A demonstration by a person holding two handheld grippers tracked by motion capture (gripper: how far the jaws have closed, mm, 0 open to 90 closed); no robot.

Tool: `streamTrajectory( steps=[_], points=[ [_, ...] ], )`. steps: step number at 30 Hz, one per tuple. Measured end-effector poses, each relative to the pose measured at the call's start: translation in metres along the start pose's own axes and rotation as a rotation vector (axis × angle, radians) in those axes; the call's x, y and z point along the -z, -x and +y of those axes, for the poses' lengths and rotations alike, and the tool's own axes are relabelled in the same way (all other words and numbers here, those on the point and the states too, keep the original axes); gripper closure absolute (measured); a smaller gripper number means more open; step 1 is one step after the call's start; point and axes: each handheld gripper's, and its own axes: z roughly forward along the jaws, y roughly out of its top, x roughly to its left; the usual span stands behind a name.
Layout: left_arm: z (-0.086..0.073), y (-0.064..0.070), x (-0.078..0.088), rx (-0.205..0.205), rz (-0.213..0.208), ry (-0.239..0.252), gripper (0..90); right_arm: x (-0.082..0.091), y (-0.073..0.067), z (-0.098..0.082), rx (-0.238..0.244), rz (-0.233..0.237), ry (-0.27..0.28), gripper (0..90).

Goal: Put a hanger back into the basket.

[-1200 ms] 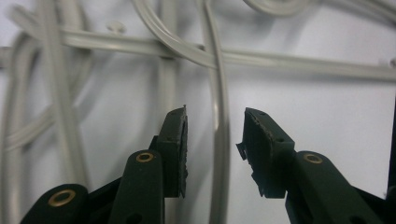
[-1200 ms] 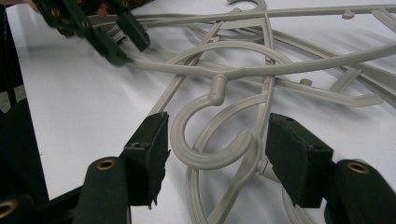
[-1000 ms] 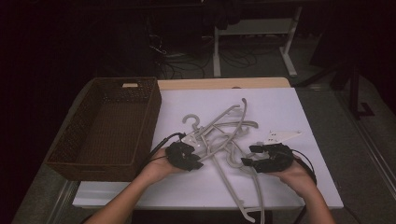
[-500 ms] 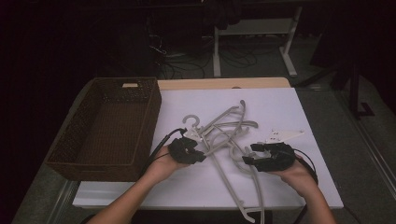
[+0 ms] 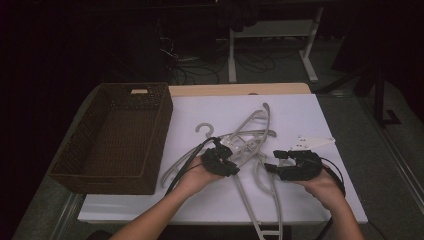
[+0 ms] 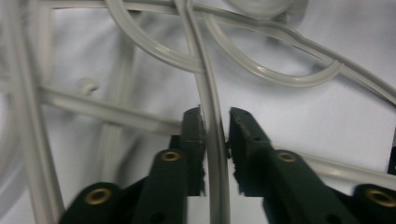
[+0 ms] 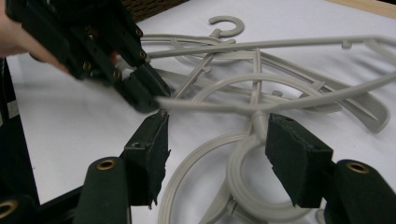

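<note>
Left hand-held gripper [image 6: 215, 122] nearly shut around a grey hanger bar [image 6: 212, 93], jaws just reopening slightly; right hand-held gripper [image 7: 215, 135] half open, empty, over tangled hangers [image 5: 250, 137] mid-surface.

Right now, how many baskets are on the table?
1: a brown wicker basket on the left side of the table, beside the tangle of grey hangers. None look hidden.

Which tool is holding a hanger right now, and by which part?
The left tool has a grey hanger by a thin bar; the right tool stands open, holding nothing.
</note>
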Motion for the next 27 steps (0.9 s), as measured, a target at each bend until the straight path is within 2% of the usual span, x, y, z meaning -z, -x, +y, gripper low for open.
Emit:
streamTrajectory(
  steps=[2, 5, 7, 9, 11, 12, 13, 14, 15, 16, 18, 19, 20, 24, 25, 26, 27],
  points=[
    [0.0, 0.002, -0.003, -0.008, -0.003, 0.006, 68.2, 0.0, 0.001, 0.001, -0.002, -0.007, 0.0, 38.7],
    [0.001, 0.001, 0.002, -0.02, -0.006, 0.031, 59.8, -0.001, 0.003, 0.004, -0.006, -0.031, -0.011, 38.7],
    [-0.001, -0.003, 0.01, -0.016, -0.001, 0.054, 51.7, -0.006, 0.007, 0.012, -0.022, -0.065, -0.023, 38.4],
    [-0.003, -0.007, 0.019, -0.016, -0.004, 0.082, 49.6, -0.008, 0.008, 0.014, -0.034, -0.078, -0.032, 38.4],
    [-0.008, -0.013, 0.032, -0.012, -0.004, 0.111, 43.5, -0.021, 0.018, 0.024, -0.079, -0.141, -0.065, 38.1],
    [-0.01, -0.015, 0.036, -0.01, -0.002, 0.122, 43.5, -0.021, 0.018, 0.024, -0.079, -0.141, -0.065, 38.1],
    [-0.014, -0.018, 0.04, -0.002, 0.0, 0.137, 39.2, -0.03, 0.026, 0.03, -0.125, -0.176, -0.081, 38.1],
    [-0.018, -0.021, 0.045, -0.004, 0.001, 0.146, 39.2, -0.03, 0.026, 0.03, -0.125, -0.176, -0.081, 38.1],
    [-0.027, -0.027, 0.052, 0.004, 0.009, 0.158, 36.5, -0.041, 0.039, 0.038, -0.186, -0.226, -0.1, 38.8],
    [-0.027, -0.027, 0.052, 0.004, 0.009, 0.158, 34.3, -0.041, 0.039, 0.038, -0.186, -0.226, -0.1, 38.8],
    [-0.037, -0.034, 0.059, 0.021, 0.011, 0.175, 32.5, -0.057, 0.059, 0.05, -0.246, -0.283, -0.12, 38.9],
    [-0.043, -0.037, 0.061, 0.032, 0.014, 0.18, 30.6, -0.061, 0.065, 0.053, -0.258, -0.304, -0.129, 38.9],
    [-0.043, -0.037, 0.061, 0.032, 0.014, 0.18, 29.2, -0.061, 0.065, 0.053, -0.258, -0.304, -0.129, 38.9],
    [-0.05, -0.043, 0.066, 0.044, 0.027, 0.183, 24.5, -0.083, 0.093, 0.065, -0.328, -0.363, -0.145, 40.0],
    [-0.052, -0.044, 0.067, 0.053, 0.029, 0.191, 22.8, -0.096, 0.104, 0.07, -0.368, -0.386, -0.166, 41.0],
    [-0.052, -0.046, 0.069, 0.058, 0.03, 0.195, 22.8, -0.096, 0.104, 0.07, -0.368, -0.386, -0.166, 41.0],
    [-0.053, -0.048, 0.071, 0.065, 0.035, 0.202, 21.4, -0.106, 0.111, 0.073, -0.394, -0.409, -0.199, 42.0]
  ],
)
